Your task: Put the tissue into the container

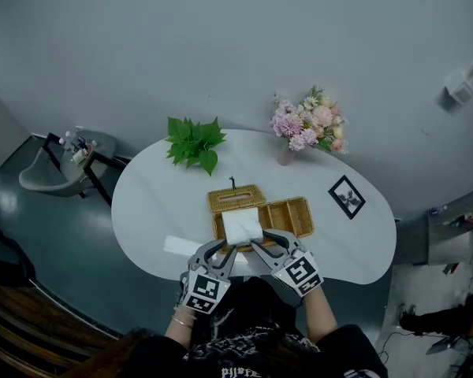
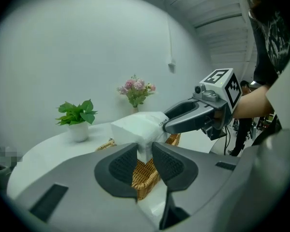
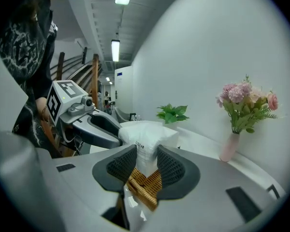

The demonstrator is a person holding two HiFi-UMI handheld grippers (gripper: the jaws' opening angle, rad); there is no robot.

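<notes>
A white tissue pack [image 1: 242, 225] hangs just above a divided wicker container [image 1: 288, 216] at the near side of the white table [image 1: 150, 203]. My left gripper [image 1: 218, 249] is shut on the pack's near-left corner. My right gripper [image 1: 270, 242] pinches its near-right corner. In the left gripper view the pack [image 2: 137, 127] sits between my ribbed pads [image 2: 123, 164], with wicker [image 2: 147, 172] below and the other gripper [image 2: 186, 116] opposite. The right gripper view shows the pack [image 3: 147, 135] squeezed between the pads [image 3: 170, 167] over the wicker [image 3: 146, 186].
A wicker lid [image 1: 235, 198] with a small black handle lies behind the container. A potted green plant [image 1: 194, 142], a vase of pink flowers [image 1: 307, 124] and a framed picture [image 1: 346, 196] stand further back. A white sheet [image 1: 181, 246] lies at the table's near-left edge.
</notes>
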